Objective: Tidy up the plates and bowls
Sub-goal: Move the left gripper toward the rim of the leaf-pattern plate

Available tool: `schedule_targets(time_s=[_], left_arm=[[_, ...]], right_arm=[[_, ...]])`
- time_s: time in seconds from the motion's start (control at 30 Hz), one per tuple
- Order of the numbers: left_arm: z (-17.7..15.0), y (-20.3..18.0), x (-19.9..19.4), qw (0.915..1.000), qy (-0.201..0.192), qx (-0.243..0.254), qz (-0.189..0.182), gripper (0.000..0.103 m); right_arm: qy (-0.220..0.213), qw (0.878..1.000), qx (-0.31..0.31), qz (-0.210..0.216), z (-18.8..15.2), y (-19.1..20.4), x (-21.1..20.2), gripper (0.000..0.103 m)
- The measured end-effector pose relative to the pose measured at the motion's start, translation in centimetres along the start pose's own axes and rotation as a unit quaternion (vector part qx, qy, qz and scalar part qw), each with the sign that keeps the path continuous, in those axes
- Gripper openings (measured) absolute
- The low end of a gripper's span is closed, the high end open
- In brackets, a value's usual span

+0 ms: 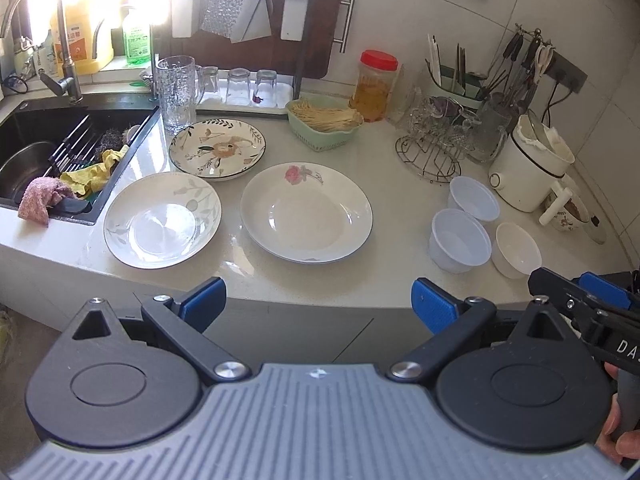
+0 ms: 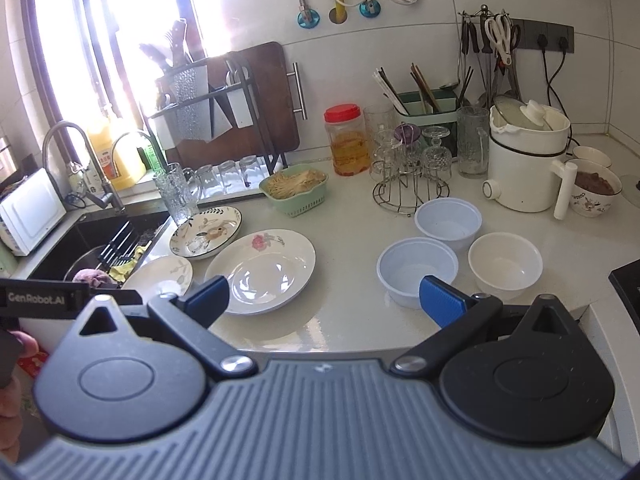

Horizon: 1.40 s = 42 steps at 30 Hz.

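Three glazed plates [image 1: 306,212] lie on the desk [image 1: 400,216] by the sink, three bowls [image 2: 416,270] to their right; slippery, breakable, best pinched at the rim; both grippers' jaws released, empty

Pale stone bench [image 1: 400,208] ahead, black sink [image 1: 52,128] set in at far left. White tiled wall [image 2: 400,60] behind. Bright window [image 2: 120,40] at upper left, glare washing out the faucet [image 1: 60,40]. Power strip [image 2: 544,40] on the wall at upper right.
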<state>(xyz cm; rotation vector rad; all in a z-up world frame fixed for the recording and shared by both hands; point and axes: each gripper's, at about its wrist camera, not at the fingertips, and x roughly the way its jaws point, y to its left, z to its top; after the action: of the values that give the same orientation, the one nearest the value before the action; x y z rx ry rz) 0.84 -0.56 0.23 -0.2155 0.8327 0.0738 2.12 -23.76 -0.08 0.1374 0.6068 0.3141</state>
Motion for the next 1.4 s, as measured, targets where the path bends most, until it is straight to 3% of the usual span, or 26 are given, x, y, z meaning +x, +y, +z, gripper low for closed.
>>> schedule_targets(time_s=[0.1, 0.23, 0.47, 0.83, 1.07, 1.27, 1.4], left_arm=[[1.1, 0.3, 0.7, 0.9994, 0.003, 0.029, -0.021, 0.101], [2.3, 1.1, 1.8, 0.9993, 0.011, 0.035, 0.002, 0.101], [3.9, 3.8, 3.3, 0.9995, 0.022, 0.021, 0.008, 0.101], [7.2, 8.1, 5.7, 0.9978, 0.048, 0.040, 0.022, 0.101], [9.6, 11.4, 7.4, 0.9962, 0.056, 0.062, 0.025, 0.101], [12.6, 15.1, 9.9, 0.9940, 0.057, 0.092, 0.016, 0.101], [14.1, 17.9, 12.0, 0.9924, 0.070, 0.100, -0.013, 0.100]], right_arm=[[0.001, 1.000, 0.005, 0.006, 0.2, 0.4, 0.4, 0.103], [0.007, 1.000, -0.006, 0.008, 0.5, 1.3, 1.1, 0.103], [0.005, 1.000, -0.004, 0.017, 1.8, 3.0, 2.3, 0.103], [0.016, 1.000, -0.011, 0.023, 2.5, 7.7, 6.7, 0.103], [0.027, 0.998, -0.021, 0.057, 3.6, 11.5, 11.0, 0.103], [0.036, 0.999, 0.008, 0.035, 4.6, 13.4, 14.2, 0.103], [0.025, 0.999, 0.032, 0.008, 4.5, 14.8, 15.6, 0.103]])
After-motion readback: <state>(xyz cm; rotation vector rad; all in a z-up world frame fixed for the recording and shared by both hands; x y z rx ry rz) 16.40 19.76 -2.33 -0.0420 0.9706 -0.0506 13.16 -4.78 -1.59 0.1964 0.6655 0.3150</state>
